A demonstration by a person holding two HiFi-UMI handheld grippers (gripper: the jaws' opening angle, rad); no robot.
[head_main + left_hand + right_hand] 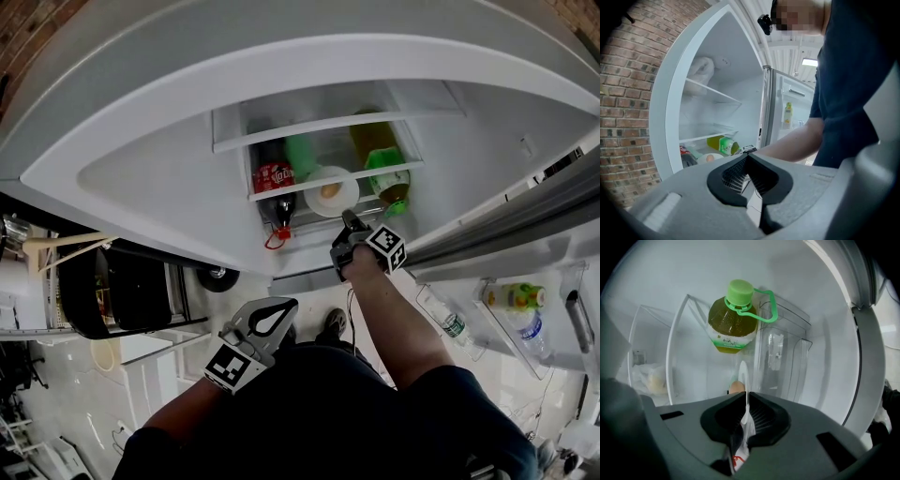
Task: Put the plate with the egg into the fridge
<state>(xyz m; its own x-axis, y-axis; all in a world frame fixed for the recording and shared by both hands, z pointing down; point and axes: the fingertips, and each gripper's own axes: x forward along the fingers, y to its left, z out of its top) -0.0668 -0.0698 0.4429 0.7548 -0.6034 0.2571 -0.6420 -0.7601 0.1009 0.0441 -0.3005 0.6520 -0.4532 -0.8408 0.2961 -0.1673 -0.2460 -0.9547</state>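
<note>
While deep in the fridge (141, 169), right claw (746, 399): clamped on plate (316, 202) rim
Plate: at the shelf (281, 192), egg (330, 191) on it
Left claw (748, 157): pressed together, empty, outside the fridge

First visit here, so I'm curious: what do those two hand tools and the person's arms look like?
The left gripper and right gripper are grey with black ribbed pads. Each carries a cube with black-and-white square markers. The person wears dark short sleeves.
</note>
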